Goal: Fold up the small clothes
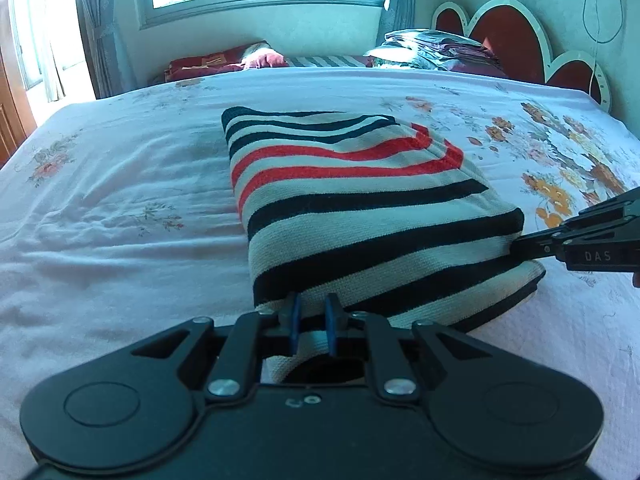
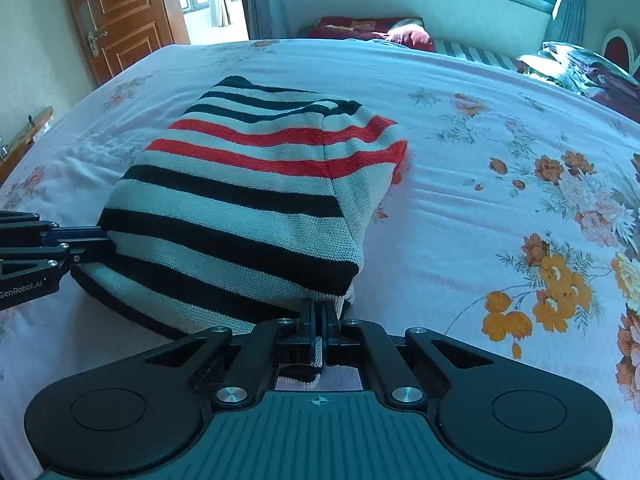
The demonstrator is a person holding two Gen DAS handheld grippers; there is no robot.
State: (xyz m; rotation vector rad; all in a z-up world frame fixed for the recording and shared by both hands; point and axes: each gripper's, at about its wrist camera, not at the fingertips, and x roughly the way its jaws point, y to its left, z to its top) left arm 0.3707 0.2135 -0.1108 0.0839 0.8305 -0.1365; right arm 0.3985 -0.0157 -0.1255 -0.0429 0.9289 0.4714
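Striped sweater (image 1: 360, 208) lies folded on bed (image 1: 120, 200), just ahead of both tongs. Left gripper (image 1: 312, 320) clamped on near hem; right gripper (image 2: 319, 324) clamped on near corner w/ fabric btwn pads. Open sheet to either side and beyond the far edge.

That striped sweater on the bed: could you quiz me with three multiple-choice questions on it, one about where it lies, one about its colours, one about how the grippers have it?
1. Where does the striped sweater lie?
A. on the flowered bedsheet
B. on the floor
C. on a chair

2. Which stripe colours run across its pale knit?
A. green and yellow
B. black and red
C. blue only

3. How do the left gripper and right gripper stand?
A. both wide open, clear of the cloth
B. one holds a hanger
C. both pinch its near edge

Answers: 1 A, sheet shows all round it; 2 B, both views show those bands; 3 C, knit sits between each pair of fingers.
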